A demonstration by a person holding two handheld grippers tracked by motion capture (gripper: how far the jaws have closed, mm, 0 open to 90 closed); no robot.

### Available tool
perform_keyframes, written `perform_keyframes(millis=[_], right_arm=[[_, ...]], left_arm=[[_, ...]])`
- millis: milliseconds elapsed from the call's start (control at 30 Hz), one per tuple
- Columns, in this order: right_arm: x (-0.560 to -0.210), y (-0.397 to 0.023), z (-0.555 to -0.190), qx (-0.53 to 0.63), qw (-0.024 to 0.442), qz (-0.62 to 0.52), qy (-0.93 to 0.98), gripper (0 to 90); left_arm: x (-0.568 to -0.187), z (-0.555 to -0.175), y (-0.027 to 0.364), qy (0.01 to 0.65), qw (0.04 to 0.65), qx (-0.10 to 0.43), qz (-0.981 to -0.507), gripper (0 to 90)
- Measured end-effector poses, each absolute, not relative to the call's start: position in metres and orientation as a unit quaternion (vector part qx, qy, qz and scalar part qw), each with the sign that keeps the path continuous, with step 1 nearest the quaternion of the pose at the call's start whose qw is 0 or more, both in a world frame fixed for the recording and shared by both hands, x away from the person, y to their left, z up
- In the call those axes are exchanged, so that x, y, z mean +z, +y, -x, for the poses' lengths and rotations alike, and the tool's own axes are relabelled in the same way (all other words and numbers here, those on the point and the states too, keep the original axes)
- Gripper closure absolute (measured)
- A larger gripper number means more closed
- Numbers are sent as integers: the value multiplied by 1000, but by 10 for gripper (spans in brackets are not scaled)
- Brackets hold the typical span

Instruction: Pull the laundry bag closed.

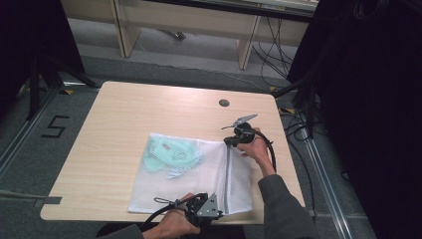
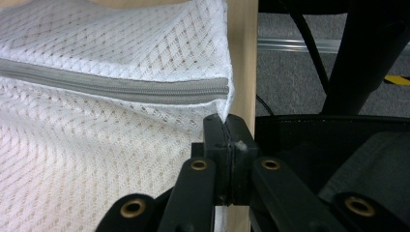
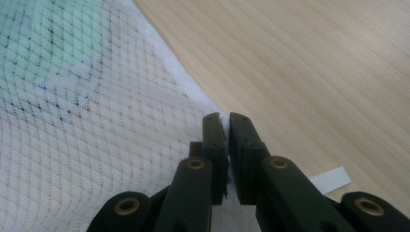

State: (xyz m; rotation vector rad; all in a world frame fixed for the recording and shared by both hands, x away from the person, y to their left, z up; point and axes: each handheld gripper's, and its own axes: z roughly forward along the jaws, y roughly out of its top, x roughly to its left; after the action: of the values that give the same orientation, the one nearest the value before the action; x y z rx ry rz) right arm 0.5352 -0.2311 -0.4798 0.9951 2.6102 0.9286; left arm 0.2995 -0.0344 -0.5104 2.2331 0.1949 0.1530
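Lying flat on the pale wooden tabletop [image 1: 124,107], a white mesh laundry bag [image 1: 199,184] spreads across the near half, its front edge close to the tabletop's near rim. A mint-green garment [image 1: 171,154] shows through the mesh in the far left part of the bag, and a grey zipper [image 1: 227,179] runs from the far edge toward the near edge along the bag's right side. The left gripper [image 1: 211,215] sits at the near edge by the zipper's near end; in the left gripper view its jaws are pressed together on the bag's corner [image 2: 226,112], with a sliver of white fabric caught between the pads just past the closed end of the grey zipper [image 2: 121,87]. The right gripper [image 1: 230,141] rests at the bag's far right corner, near the zipper's far end; in the right gripper view its jaws pinch the white edge of the mesh [image 3: 221,121], with bare wood [image 3: 314,72] beside it and a small white tab [image 3: 331,179] lying on the tabletop close by. The green garment [image 3: 43,53] shows faintly through the mesh at upper left there. A round grommet [image 1: 224,102] sits in the tabletop farther back, well apart from the bag.
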Motion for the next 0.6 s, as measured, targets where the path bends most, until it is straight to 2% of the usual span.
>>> perform_keyframes(millis=[600], right_arm=[[-478,-228,-534,322,118,-334,878,854]], left_arm=[[-512,-302,-35,97,438,54,-892,846]])
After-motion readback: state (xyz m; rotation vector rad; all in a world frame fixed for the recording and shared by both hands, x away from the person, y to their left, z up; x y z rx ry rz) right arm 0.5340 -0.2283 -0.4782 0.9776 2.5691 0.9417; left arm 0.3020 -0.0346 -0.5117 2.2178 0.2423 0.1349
